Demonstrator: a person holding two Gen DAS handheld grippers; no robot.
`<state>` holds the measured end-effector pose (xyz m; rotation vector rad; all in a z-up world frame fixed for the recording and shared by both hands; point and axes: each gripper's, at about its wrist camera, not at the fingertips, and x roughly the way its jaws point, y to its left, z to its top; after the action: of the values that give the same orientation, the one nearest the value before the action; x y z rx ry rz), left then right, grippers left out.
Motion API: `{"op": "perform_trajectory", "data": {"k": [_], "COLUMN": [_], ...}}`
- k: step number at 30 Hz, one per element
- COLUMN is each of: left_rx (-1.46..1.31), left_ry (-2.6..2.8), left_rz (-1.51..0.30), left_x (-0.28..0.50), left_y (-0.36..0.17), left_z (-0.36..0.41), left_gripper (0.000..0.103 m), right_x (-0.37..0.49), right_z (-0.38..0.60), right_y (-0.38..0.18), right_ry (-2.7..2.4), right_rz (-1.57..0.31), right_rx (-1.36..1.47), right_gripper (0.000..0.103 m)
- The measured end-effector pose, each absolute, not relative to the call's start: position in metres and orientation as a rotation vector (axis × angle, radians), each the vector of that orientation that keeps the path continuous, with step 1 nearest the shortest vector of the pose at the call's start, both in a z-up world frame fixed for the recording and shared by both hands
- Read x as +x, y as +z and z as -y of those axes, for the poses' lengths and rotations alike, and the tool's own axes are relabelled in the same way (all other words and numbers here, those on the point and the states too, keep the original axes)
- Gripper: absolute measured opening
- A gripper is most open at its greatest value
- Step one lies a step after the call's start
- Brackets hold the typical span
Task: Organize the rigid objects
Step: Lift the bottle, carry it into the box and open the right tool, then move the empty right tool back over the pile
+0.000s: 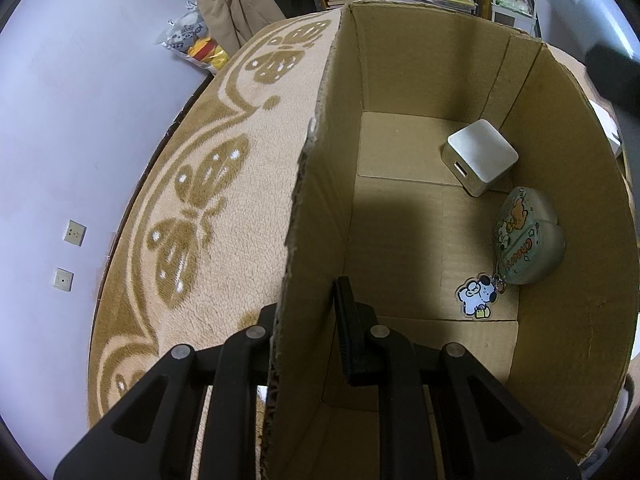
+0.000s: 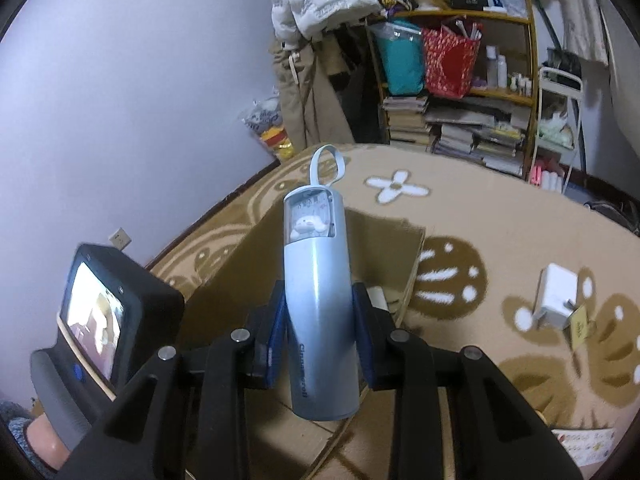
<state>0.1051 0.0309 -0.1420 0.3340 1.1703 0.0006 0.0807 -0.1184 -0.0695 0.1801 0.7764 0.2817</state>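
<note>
In the left wrist view my left gripper (image 1: 310, 320) is shut on the left wall of an open cardboard box (image 1: 316, 184), one finger outside and one finger (image 1: 352, 332) inside. In the box lie a silver cube charger (image 1: 480, 156) and a green heart-shaped case (image 1: 528, 236) with a cartoon keychain (image 1: 478, 296). In the right wrist view my right gripper (image 2: 320, 320) is shut on a light blue bottle (image 2: 318, 312) with a loop strap, held above the cardboard box (image 2: 384, 248).
The box stands on a beige and brown patterned carpet (image 1: 208, 184). A white charger (image 2: 556, 296) lies on the carpet at the right. The left gripper's camera unit (image 2: 108, 312) shows at the left. Shelves with books and bags (image 2: 452, 92) stand behind.
</note>
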Motion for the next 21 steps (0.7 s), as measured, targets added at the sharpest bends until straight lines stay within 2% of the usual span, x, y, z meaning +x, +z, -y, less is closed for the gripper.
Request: {"op": "perform_trajectory", "data": {"k": [14,21], "left_rx": [0.336,0.342], "left_ry": [-0.002,0.0], "left_rz": [-1.17,-1.171], "left_x": [0.105,0.106], "left_y": [-0.142,-0.143], "left_z": [-0.031,-0.03], "left_gripper": [0.017,0.017], "right_x": [0.083,0.079], "right_z": [0.107,0.109], "right_y": [-0.088,-0.077], "right_ry": [0.285,0.267], "right_rz": [-0.829,-0.797], "right_rx": [0.139,0.12], "right_gripper": [0.032,0.032]}}
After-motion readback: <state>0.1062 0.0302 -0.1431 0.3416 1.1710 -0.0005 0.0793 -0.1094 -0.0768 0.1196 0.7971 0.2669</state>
